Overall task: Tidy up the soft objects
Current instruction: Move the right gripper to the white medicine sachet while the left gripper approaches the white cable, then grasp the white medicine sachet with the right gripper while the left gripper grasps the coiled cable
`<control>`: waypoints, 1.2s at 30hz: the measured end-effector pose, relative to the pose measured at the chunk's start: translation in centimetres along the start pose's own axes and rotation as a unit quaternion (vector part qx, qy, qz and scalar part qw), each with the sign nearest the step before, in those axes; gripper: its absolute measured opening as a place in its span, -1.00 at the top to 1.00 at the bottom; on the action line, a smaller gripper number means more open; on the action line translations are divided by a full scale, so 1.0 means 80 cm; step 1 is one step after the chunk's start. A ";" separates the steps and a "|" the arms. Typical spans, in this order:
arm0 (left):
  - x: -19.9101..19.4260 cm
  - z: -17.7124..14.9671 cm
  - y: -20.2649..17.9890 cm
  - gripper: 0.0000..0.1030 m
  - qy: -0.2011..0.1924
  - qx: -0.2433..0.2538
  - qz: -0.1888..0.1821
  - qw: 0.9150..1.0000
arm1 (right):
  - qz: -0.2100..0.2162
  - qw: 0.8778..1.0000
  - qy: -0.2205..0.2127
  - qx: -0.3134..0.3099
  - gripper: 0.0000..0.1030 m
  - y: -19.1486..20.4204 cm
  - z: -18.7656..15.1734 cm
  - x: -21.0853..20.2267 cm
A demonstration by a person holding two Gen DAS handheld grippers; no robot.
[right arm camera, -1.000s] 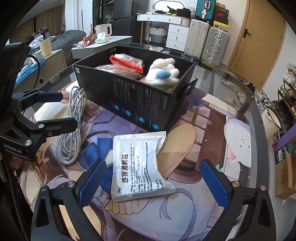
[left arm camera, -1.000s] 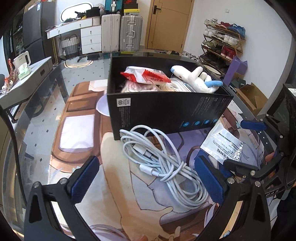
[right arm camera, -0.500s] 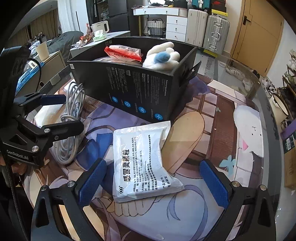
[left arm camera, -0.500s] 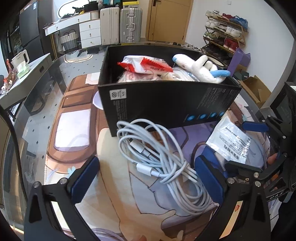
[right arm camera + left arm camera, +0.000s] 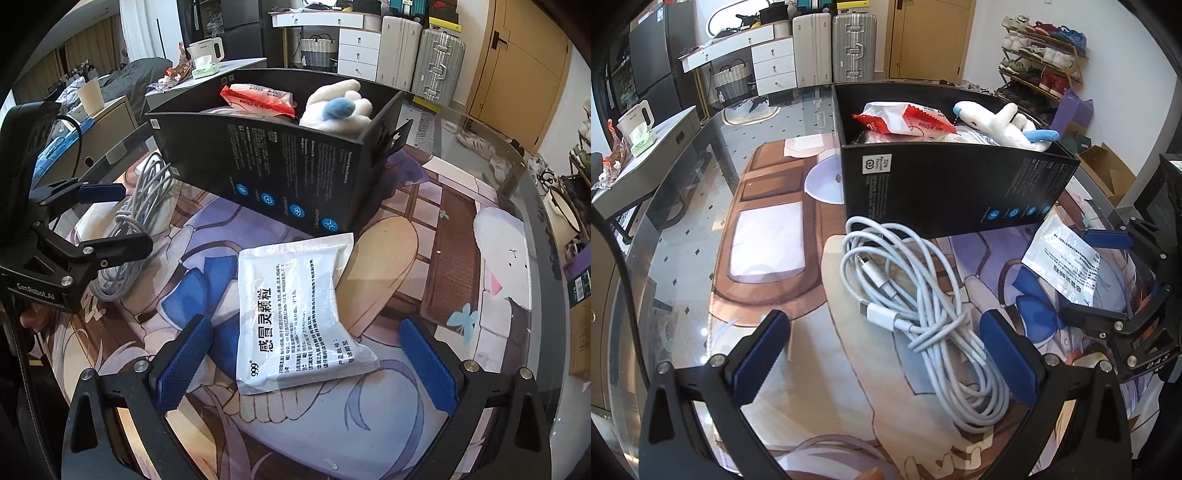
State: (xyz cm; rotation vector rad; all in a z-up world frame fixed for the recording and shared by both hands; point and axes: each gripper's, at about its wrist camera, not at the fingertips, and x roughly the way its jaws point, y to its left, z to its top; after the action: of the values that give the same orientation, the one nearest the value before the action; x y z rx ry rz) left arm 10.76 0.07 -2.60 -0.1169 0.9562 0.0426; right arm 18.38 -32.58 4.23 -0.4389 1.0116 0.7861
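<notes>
We've got both sets of jaws wide open, empty: left gripper point(image 5: 882, 347) straddles cable bundle point(image 5: 923, 295), right gripper point(image 5: 306, 354) straddles sachet point(image 5: 295, 310), lined up to grab; box point(image 5: 280, 177) just beyond

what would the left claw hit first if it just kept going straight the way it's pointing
Most likely the coiled white cable, which lies on the mat between the open left claw fingers. Beyond it stands the black box. Height above the cable is hard to judge.
</notes>
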 end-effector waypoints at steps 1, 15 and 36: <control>0.000 -0.001 0.000 -1.00 0.000 0.001 -0.001 1.000 | 0.001 1.000 -0.001 0.000 -0.98 0.000 0.000 0.000; 0.001 -0.004 0.000 -1.00 0.000 0.005 0.003 1.000 | 0.024 0.999 -0.029 -0.023 -0.02 0.021 0.005 -0.011; -0.005 0.001 -0.007 -0.89 -0.007 -0.010 -0.024 1.000 | 0.032 0.998 -0.035 -0.034 0.21 0.027 0.002 -0.015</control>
State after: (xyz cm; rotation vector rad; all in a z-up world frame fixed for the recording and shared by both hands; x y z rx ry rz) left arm 10.67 -0.43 -2.21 -0.1589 0.9378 0.0085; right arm 16.48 -31.48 5.39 -0.4356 0.9396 0.8892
